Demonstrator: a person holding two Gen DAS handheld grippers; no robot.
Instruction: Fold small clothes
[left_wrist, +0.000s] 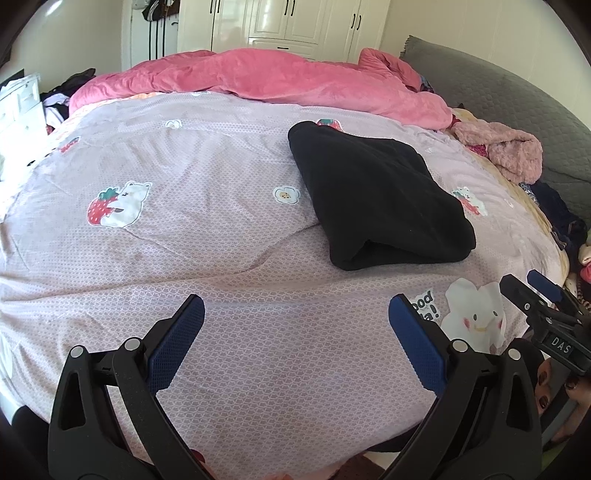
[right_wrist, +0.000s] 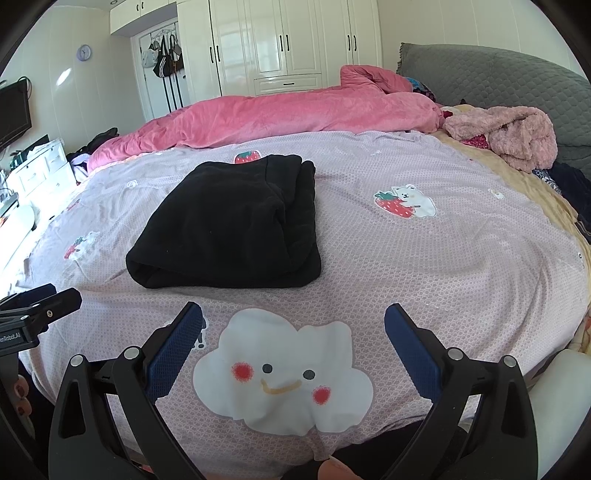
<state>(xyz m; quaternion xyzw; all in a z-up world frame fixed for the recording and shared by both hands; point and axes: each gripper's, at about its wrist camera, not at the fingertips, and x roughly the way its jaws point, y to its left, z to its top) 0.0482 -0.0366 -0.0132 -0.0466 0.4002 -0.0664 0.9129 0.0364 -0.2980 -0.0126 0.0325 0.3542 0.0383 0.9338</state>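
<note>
A black garment (left_wrist: 376, 195) lies folded into a thick rectangle on the lilac printed bedspread (left_wrist: 207, 229). In the right wrist view the same folded black garment (right_wrist: 232, 225) sits ahead and to the left. My left gripper (left_wrist: 297, 310) hovers open above the bedspread, short of the garment and to its left, nothing between its blue pads. My right gripper (right_wrist: 293, 319) is open too, above a white cloud print (right_wrist: 284, 373), with the garment just beyond its left finger. The right gripper (left_wrist: 528, 286) also shows at the left wrist view's right edge.
A rumpled pink duvet (right_wrist: 288, 110) runs across the far side of the bed. A fluffy pink garment (right_wrist: 513, 134) and dark clothes (right_wrist: 569, 184) lie at the right by the grey headboard (right_wrist: 491, 70). White wardrobes (right_wrist: 288, 44) stand behind; white drawers (right_wrist: 40, 170) at the left.
</note>
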